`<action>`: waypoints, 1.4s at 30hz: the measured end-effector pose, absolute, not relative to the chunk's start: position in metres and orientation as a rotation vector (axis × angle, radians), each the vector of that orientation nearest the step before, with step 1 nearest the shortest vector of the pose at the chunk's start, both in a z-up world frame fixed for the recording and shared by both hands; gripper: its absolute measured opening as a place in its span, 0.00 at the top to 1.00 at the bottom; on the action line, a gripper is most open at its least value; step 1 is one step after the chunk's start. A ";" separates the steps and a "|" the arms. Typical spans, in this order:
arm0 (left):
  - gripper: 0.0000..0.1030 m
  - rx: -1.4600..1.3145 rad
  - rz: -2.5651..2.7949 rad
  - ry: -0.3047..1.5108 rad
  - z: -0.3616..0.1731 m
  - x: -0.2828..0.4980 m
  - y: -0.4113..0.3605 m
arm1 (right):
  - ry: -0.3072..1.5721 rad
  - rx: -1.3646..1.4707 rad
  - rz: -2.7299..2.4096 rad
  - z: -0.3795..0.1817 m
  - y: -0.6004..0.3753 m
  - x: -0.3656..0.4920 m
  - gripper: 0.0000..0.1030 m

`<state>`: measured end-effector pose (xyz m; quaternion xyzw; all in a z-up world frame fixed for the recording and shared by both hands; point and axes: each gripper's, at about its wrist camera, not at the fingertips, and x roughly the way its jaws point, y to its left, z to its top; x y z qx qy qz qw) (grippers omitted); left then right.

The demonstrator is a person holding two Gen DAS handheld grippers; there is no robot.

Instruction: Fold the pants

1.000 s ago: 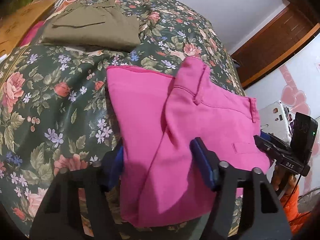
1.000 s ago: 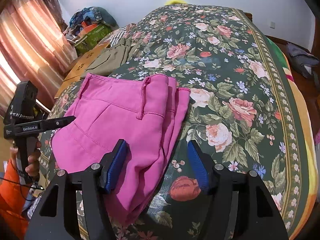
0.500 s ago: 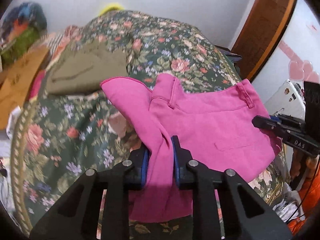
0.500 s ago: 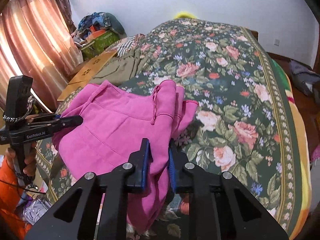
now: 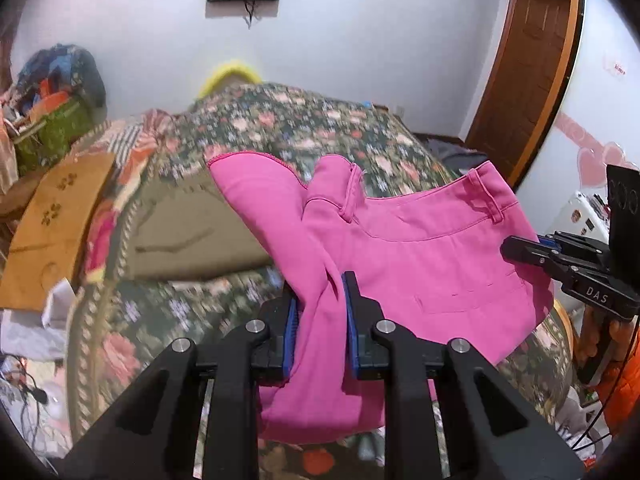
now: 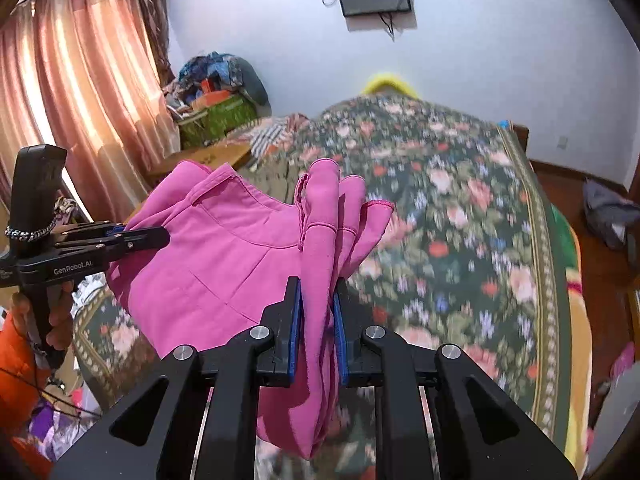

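The pink pants (image 5: 420,248) hang in the air above the floral bed (image 5: 304,128), folded in layers with the waistband at the upper right. My left gripper (image 5: 320,292) is shut on one bunched edge of them. My right gripper (image 6: 316,296) is shut on the other edge of the pink pants (image 6: 224,256). Each gripper shows in the other's view: the right one (image 5: 516,249) at the pants' right edge, the left one (image 6: 160,237) at their left edge. The lower folds hang below the jaws.
Folded olive pants (image 5: 192,228) lie on the bed's left side, beyond the pink pair. A wooden board (image 5: 52,224) and a clothes pile (image 5: 52,100) stand left of the bed. Curtains (image 6: 76,92) hang at the left, a wooden door (image 5: 532,64) at the right.
Both grippers closed on the pink pants, then lifted them off the bed. The pants now hang higher, and both views tilt up toward the far wall.
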<state>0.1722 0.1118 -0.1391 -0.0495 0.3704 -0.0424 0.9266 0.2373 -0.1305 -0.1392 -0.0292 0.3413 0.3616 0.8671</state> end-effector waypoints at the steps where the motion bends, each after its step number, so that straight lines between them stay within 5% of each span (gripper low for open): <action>1: 0.80 -0.100 -0.078 0.745 -0.135 0.176 0.117 | 0.702 -0.064 0.760 -0.136 -0.127 0.240 0.87; 22: 0.80 -0.160 0.064 0.671 -0.129 0.265 0.241 | 0.560 -0.155 0.859 -0.103 -0.002 0.328 0.87; 37: 0.80 -0.225 0.112 0.874 -0.236 0.342 0.321 | 0.714 -0.247 0.895 -0.184 0.089 0.397 0.87; 40: 0.70 -0.247 0.122 0.917 -0.258 0.345 0.329 | 0.767 -0.287 0.888 -0.204 0.099 0.403 0.87; 42: 0.54 -0.246 0.130 0.921 -0.261 0.344 0.332 | 0.801 -0.306 0.881 -0.217 0.099 0.408 0.86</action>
